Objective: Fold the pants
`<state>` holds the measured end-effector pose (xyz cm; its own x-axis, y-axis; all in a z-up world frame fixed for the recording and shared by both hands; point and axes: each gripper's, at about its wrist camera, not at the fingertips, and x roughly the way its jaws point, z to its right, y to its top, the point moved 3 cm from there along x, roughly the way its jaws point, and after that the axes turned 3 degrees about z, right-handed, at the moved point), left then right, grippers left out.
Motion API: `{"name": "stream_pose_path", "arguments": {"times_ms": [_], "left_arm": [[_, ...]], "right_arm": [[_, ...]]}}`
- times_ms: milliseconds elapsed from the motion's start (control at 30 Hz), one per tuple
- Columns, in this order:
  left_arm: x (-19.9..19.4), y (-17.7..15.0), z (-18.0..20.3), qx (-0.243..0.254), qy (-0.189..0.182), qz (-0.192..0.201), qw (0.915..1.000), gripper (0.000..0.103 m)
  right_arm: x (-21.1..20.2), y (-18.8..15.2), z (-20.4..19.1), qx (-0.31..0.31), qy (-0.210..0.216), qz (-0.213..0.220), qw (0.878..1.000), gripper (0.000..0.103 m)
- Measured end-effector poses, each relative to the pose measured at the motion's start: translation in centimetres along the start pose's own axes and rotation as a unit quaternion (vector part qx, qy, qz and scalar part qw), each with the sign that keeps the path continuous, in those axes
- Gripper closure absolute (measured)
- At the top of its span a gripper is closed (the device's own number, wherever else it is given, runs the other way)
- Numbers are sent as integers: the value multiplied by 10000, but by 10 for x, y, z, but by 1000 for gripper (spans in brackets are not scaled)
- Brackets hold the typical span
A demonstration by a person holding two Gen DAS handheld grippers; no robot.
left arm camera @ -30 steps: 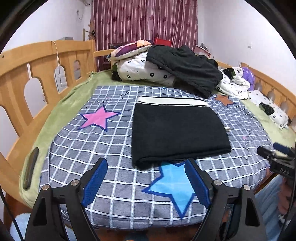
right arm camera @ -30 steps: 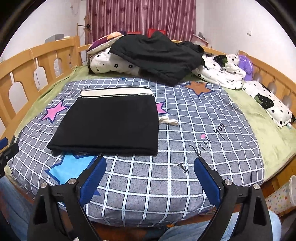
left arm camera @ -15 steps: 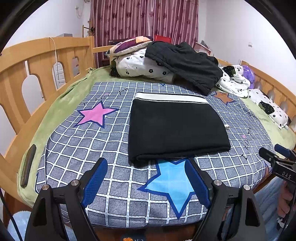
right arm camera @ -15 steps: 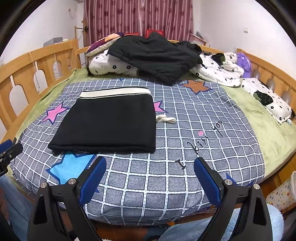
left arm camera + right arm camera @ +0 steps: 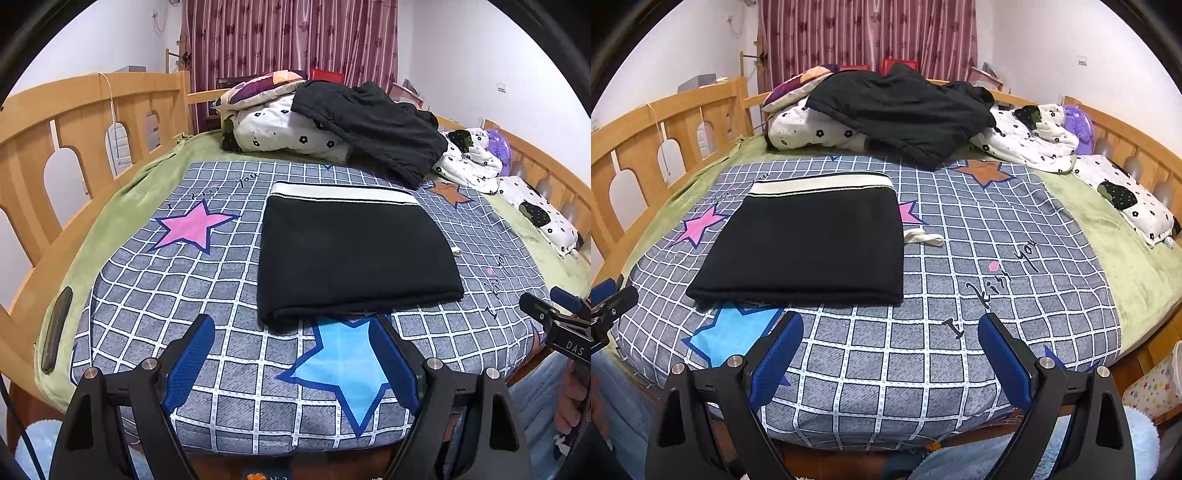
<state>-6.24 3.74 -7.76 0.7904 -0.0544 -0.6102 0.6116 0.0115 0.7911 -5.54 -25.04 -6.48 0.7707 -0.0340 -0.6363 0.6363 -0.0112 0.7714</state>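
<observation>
Both your left gripper (image 5: 291,363) and right gripper (image 5: 890,363) hang released at frame bottom, since the folded black knit pants (image 5: 351,254) look finished.

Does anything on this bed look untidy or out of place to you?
The folded black pants with a cream waistband lie neat and flat, but one cream drawstring end pokes out from their right edge onto the checked star-print blanket. Behind, a crumpled black garment sprawls over the bedding.
</observation>
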Motion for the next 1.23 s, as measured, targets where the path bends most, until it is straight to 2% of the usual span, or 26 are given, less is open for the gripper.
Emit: {"name": "stream_pose_path", "arguments": {"times_ms": [300,1233], "left_arm": [[3,0,-1,8,120,19,9999,18],[2,-2,6,-18,131,31,9999,18]], "right_arm": [[2,0,-1,41,3,-15,10000,9],[3,-2,0,37,7,-16,10000,9]]}}
